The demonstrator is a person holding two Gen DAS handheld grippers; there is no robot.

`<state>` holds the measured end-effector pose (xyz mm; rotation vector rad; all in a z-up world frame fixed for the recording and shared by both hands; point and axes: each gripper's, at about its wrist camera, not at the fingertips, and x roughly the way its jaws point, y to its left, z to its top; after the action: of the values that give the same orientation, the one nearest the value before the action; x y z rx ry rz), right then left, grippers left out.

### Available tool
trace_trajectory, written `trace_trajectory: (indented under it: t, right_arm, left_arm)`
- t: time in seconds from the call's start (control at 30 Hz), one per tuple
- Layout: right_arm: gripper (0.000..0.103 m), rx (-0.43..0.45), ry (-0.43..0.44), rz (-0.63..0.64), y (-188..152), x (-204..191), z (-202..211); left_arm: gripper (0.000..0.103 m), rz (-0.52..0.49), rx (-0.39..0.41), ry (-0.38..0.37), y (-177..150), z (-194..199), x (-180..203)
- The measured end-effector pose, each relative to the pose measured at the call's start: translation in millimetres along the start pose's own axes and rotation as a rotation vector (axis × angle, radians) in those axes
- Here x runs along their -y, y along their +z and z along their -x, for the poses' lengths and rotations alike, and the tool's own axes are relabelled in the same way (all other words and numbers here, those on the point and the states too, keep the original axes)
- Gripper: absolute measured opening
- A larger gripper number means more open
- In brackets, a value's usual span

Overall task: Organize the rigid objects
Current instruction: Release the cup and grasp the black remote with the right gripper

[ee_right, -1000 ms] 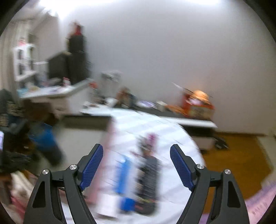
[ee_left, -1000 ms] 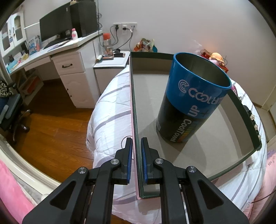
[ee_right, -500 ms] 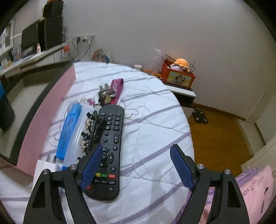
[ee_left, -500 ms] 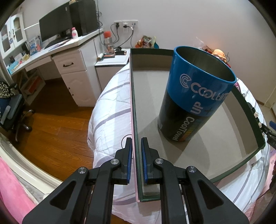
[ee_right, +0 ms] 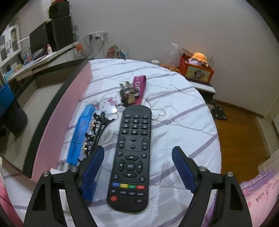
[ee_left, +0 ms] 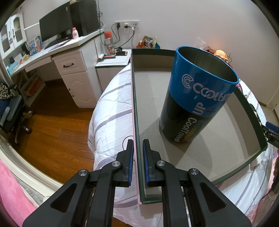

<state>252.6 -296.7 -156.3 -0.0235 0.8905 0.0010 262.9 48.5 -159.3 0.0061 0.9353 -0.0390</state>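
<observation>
Left gripper (ee_left: 138,164) clamped on box (ee_left: 191,153) wall near its corner, steadying it on the bed (ee_right: 174,108). Right gripper (ee_right: 137,169) wide, straddling the remote (ee_right: 133,157) mid-bed; likely the next pick.

You're facing a plain white wall (ee_left: 174,22) with a row of power sockets (ee_left: 126,26). To your left, a white corner desk (ee_left: 57,47) carries a dark monitor (ee_left: 55,28) and speaker (ee_left: 83,16). Warm wooden flooring (ee_left: 52,132) runs beneath, and a bed (ee_right: 174,111) in striped white bedding fills the middle.
</observation>
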Motion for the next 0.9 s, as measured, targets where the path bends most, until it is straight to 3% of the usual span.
trace_trajectory:
  t: [0.07, 0.23, 0.4, 0.43, 0.5, 0.6, 0.9]
  right_arm:
    - [0.081, -0.031, -0.026, 0.005, -0.1, 5.1, -6.6]
    - [0.081, -0.039, 0.021, -0.004, -3.5, 11.9, -11.7]
    - [0.081, -0.049, -0.016, 0.058, -2.3, 4.5, -19.5]
    - [0.078, -0.044, -0.008, 0.058, -2.1, 4.9, -19.6]
    - [0.062, -0.034, 0.04, 0.056, -1.8, 5.6, -18.9]
    - [0.046, -0.025, 0.076, 0.057, -1.7, 4.5, -16.4]
    - [0.044, 0.023, 0.119, -0.023, -7.7, 19.3, -5.6]
  left_arm:
    - [0.01, 0.0, -0.001, -0.001, 0.1, -0.4, 0.0]
    - [0.01, 0.001, 0.0, 0.001, -0.3, 0.0, -0.1]
    - [0.01, 0.0, 0.0, 0.003, 0.1, -0.6, -0.1]
    - [0.01, 0.0, 0.0, 0.002, 0.0, -0.4, -0.5]
    - [0.01, -0.002, 0.001, 0.004, -0.1, -0.3, -0.8]
    - [0.01, -0.002, 0.0, 0.003, -0.2, -0.3, -0.5]
    - [0.01, -0.006, 0.001, -0.004, -0.8, 0.5, -1.0]
